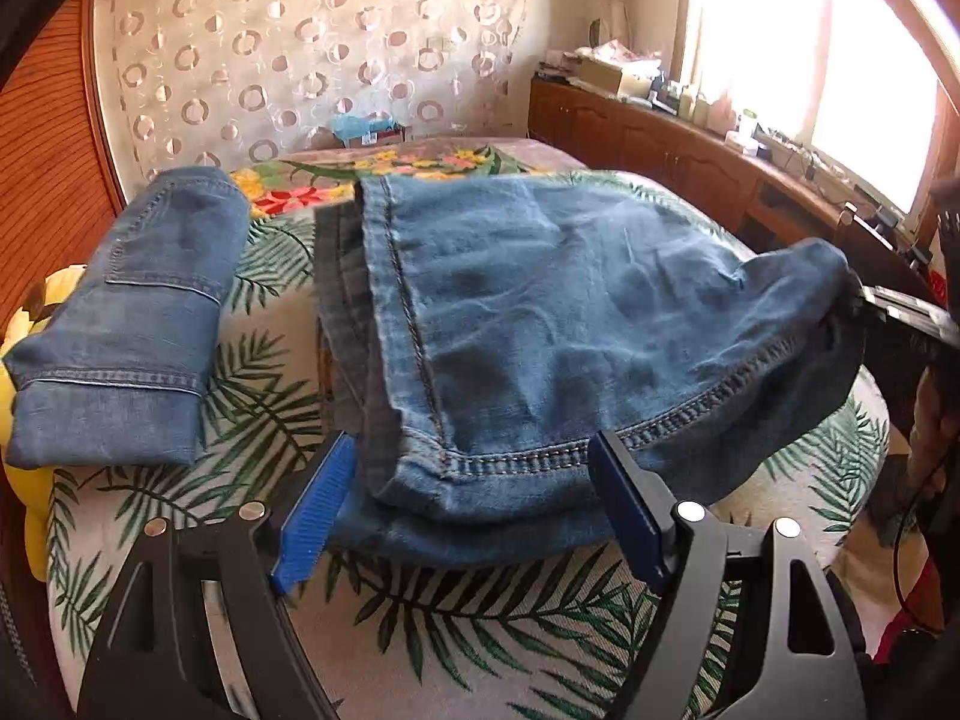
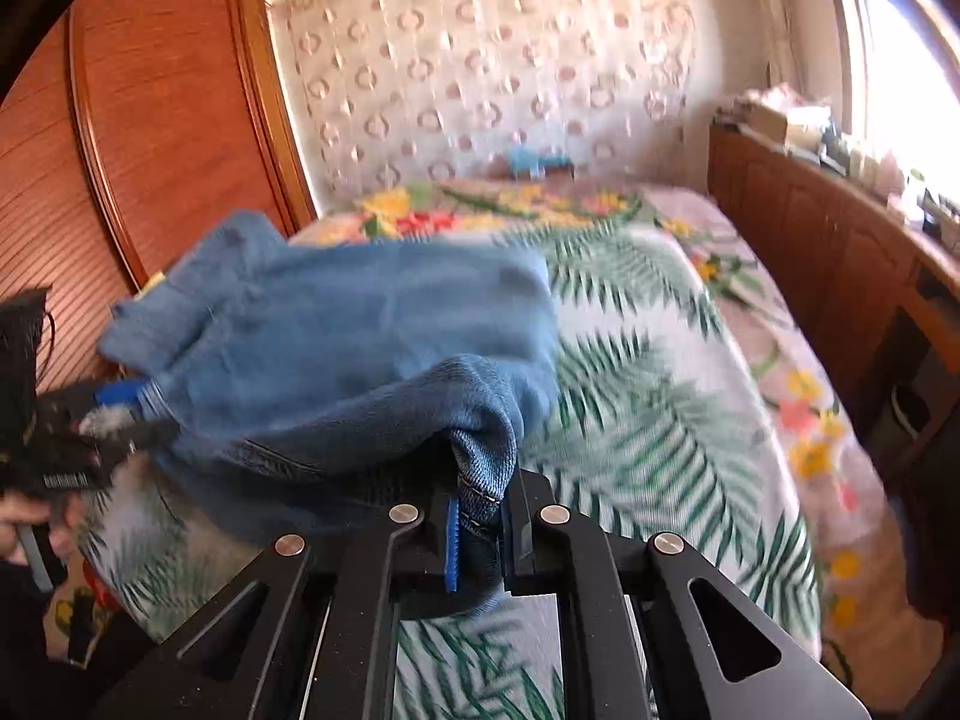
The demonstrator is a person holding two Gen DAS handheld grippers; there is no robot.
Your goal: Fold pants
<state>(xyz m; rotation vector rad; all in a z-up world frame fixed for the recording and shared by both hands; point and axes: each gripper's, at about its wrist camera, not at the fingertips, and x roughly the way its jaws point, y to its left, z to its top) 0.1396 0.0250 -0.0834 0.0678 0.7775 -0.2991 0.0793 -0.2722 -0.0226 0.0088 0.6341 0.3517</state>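
My right gripper [image 2: 480, 531] pinches the jeans [image 1: 540, 312] at a stitched edge; my left gripper [image 1: 474, 510] gapes around the hem, gripping nothing. Denim is heavy and floppy, so thick seams hold best.

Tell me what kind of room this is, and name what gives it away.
Most likely a home bedroom. A bed with a leaf-print cover fills the middle, a padded headboard stands behind it, and a wooden cabinet cluttered with household things runs under a sunny window.
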